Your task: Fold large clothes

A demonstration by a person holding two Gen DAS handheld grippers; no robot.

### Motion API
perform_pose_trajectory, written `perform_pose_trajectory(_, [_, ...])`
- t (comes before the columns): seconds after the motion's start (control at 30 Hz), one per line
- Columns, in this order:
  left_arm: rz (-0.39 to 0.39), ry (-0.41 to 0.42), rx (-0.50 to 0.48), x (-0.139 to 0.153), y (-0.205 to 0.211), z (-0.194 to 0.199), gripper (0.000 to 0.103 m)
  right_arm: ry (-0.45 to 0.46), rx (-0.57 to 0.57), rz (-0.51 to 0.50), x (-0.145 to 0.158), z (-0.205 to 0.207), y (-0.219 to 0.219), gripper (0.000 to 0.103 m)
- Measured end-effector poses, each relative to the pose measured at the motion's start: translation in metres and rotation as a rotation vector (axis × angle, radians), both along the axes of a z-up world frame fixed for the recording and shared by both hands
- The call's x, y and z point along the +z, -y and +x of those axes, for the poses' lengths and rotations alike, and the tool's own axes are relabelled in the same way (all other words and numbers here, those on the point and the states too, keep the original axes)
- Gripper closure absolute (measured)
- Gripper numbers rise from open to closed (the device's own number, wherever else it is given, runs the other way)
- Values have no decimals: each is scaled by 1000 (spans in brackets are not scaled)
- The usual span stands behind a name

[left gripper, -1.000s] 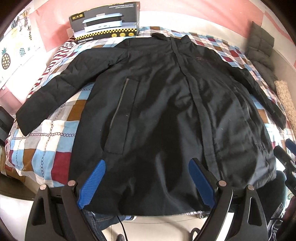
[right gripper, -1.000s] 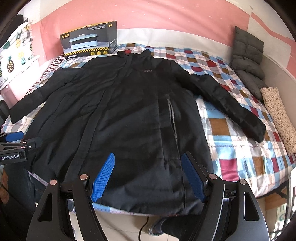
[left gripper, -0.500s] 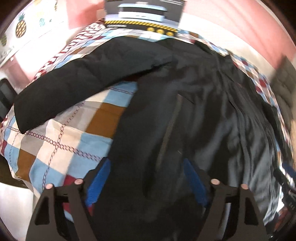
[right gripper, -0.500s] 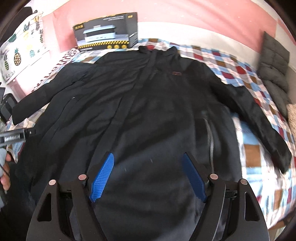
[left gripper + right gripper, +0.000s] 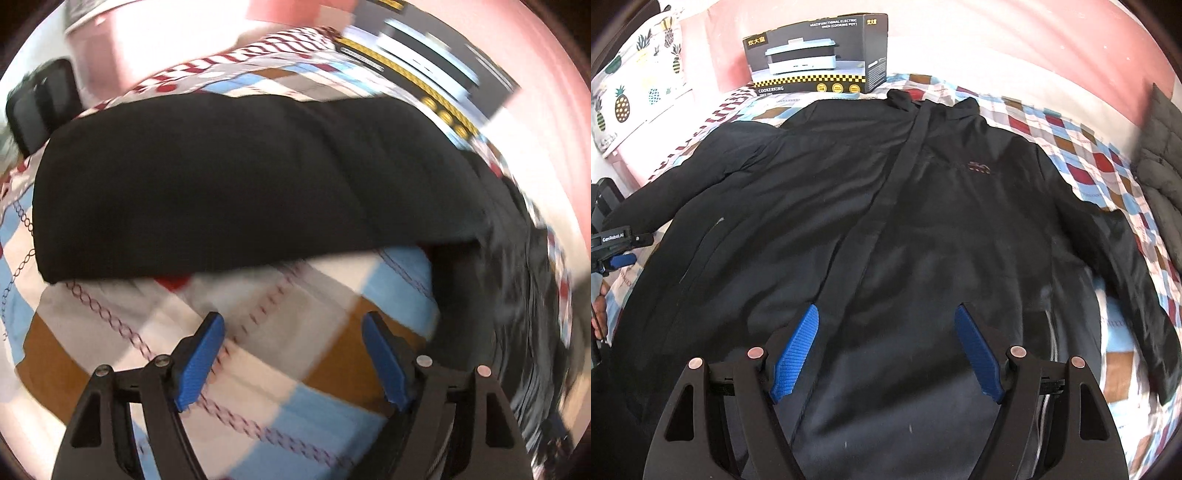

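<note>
Black padded fabric fills both views: a large jacket (image 5: 886,229) lies front-up and spread flat on a bed (image 5: 1082,147) covered in a checked quilt, its collar toward the wall and its hem toward the cameras. Its closed front placket (image 5: 886,206) runs down the middle, and a small logo (image 5: 979,168) shows on the chest. One sleeve (image 5: 229,192) stretches out across the quilt in the left wrist view, thick and softly ribbed, its cuff end lying near the bed's edge. The other sleeve (image 5: 1137,266) angles down the far side of the coat.

The left gripper (image 5: 293,356) hangs over bare quilt just short of that sleeve, its blue fingers (image 5: 201,360) having just been closing somewhat, yet standing wide with nothing between them. The right gripper (image 5: 886,350) hovers over the lower front of the jacket, fingers likewise wide apart and empty. A boxed electric cooker (image 5: 816,55) stands at the head of the bed, clear of the work.

The garment looks bulky, limp and fairly heavy for cloth, with a smooth shell that may slide through a shallow pinch. The sleeve will likely sag and drag if lifted by one point, so a deep bite on the cuff edge, taking shell and padding together, seems the sound hold before it is carried across the body.
</note>
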State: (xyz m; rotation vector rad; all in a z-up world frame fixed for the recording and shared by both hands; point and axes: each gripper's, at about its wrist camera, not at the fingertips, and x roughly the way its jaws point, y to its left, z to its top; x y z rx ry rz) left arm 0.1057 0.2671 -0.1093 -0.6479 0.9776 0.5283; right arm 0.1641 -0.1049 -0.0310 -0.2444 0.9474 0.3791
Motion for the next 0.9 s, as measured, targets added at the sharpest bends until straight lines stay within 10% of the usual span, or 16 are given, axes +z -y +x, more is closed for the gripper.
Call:
perform_pose_trajectory(0.4, [-95, 133, 181, -13, -52, 13, 30, -27, -7, -10, -14, 22, -5, 27])
perform_pose_trajectory(0.57, [27, 52, 168, 1, -54, 25, 80, -34, -32, -10, -15, 24, 3, 27])
perform_pose_trajectory(0.9, [273, 185, -35, 115, -16, 54, 87, 4, -91, -22, -6, 12, 40, 27])
